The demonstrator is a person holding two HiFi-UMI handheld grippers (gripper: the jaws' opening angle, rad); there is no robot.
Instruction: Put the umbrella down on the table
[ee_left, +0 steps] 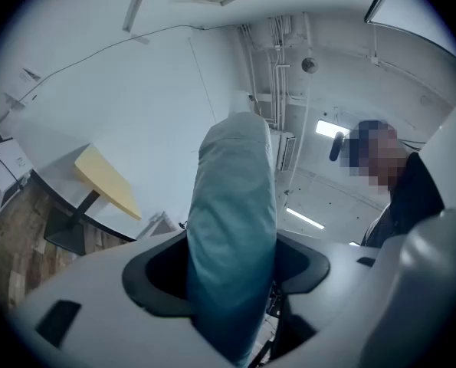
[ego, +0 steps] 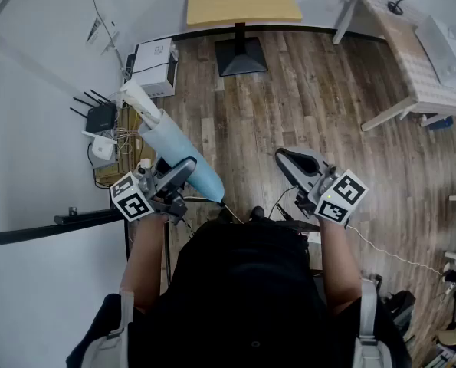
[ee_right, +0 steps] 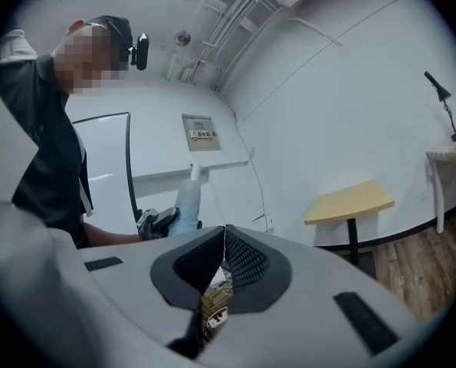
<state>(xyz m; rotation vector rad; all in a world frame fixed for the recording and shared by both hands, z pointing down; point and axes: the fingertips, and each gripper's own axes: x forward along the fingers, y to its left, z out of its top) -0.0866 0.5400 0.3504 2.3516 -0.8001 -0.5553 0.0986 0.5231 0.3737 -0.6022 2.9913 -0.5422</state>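
The left gripper (ego: 175, 176) grasps the folded blue umbrella (ego: 174, 144) round its fabric, aloft over the floor, well apart from the yellow desk (ego: 243, 2); the right gripper (ego: 293, 159) is clenched, empty. With only 1 grip on soft cloth, the umbrella could slip or tip out while carried

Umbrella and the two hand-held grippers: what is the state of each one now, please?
Umbrella: folded, light blue, tilted upward, held in the air, not yet on a table.
Left hand-held gripper: closed around the umbrella.
Right hand-held gripper: jaws together, nothing held.
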